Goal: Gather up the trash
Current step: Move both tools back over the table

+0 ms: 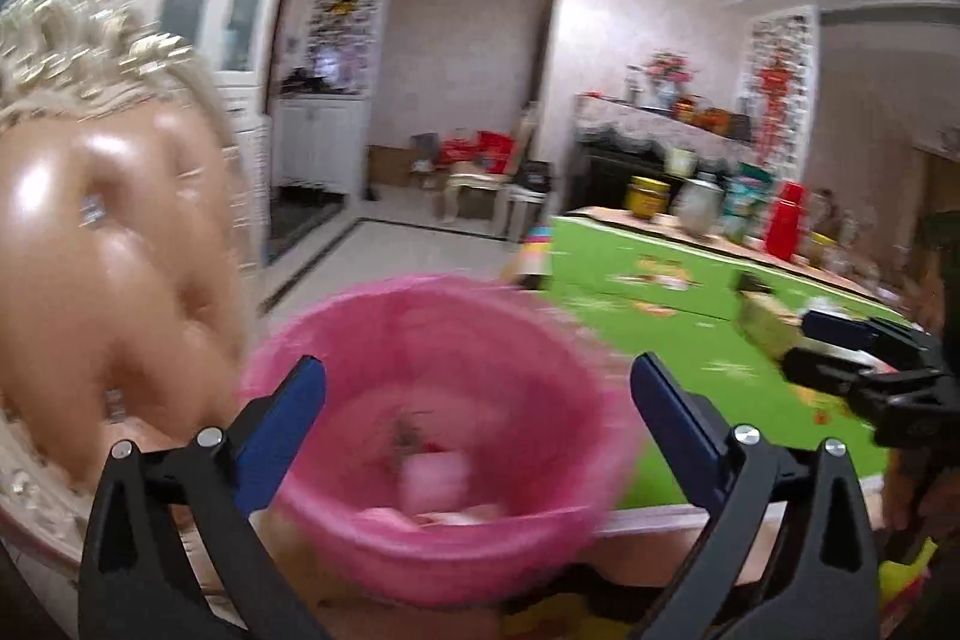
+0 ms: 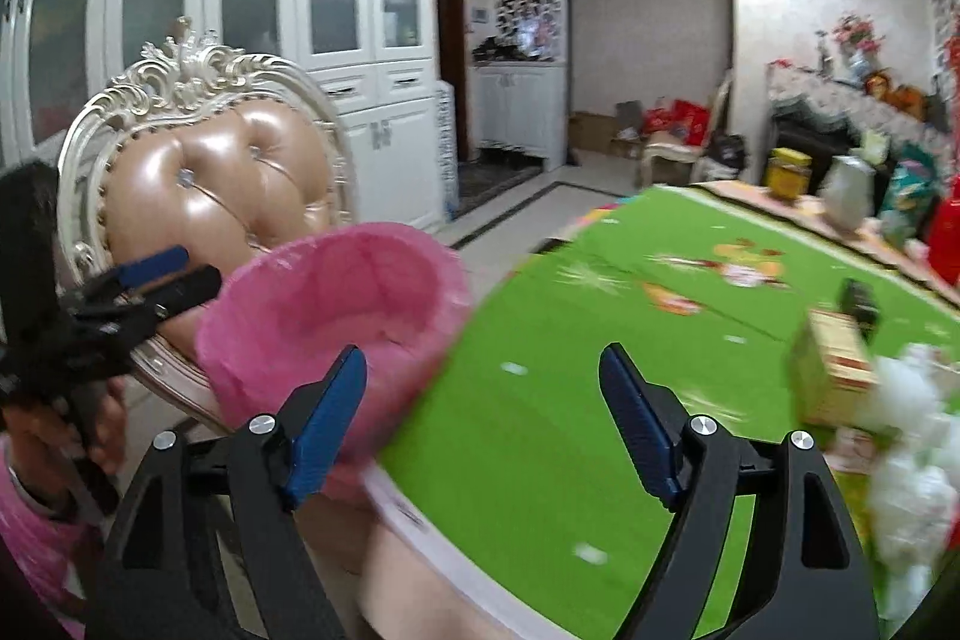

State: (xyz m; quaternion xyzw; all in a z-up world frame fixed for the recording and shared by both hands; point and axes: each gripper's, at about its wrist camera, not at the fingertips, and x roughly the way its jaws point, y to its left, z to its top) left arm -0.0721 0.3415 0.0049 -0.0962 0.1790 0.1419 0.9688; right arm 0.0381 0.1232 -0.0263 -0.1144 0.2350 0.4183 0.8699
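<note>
Now both jaws are standing wide, gripping nothing: left gripper [image 1: 477,400] facing the pink bin [image 1: 444,436]. Right gripper [image 2: 483,403] is heading, I judge, for white tissue [image 2: 912,436] on the right; best approaching low over the green table [image 2: 540,400].

Left tongs [image 1: 477,421] spread wide, pink bin [image 1: 444,436] below

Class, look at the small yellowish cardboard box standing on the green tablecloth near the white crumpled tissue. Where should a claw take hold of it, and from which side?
Grip the small yellowish cardboard box across its two flat upright faces, near the top. Probably come from above and the near side with the open right claw: the box stands upright, and the white crumpled tissue crowds its right side, while the green tablecloth before it is bare.
</note>
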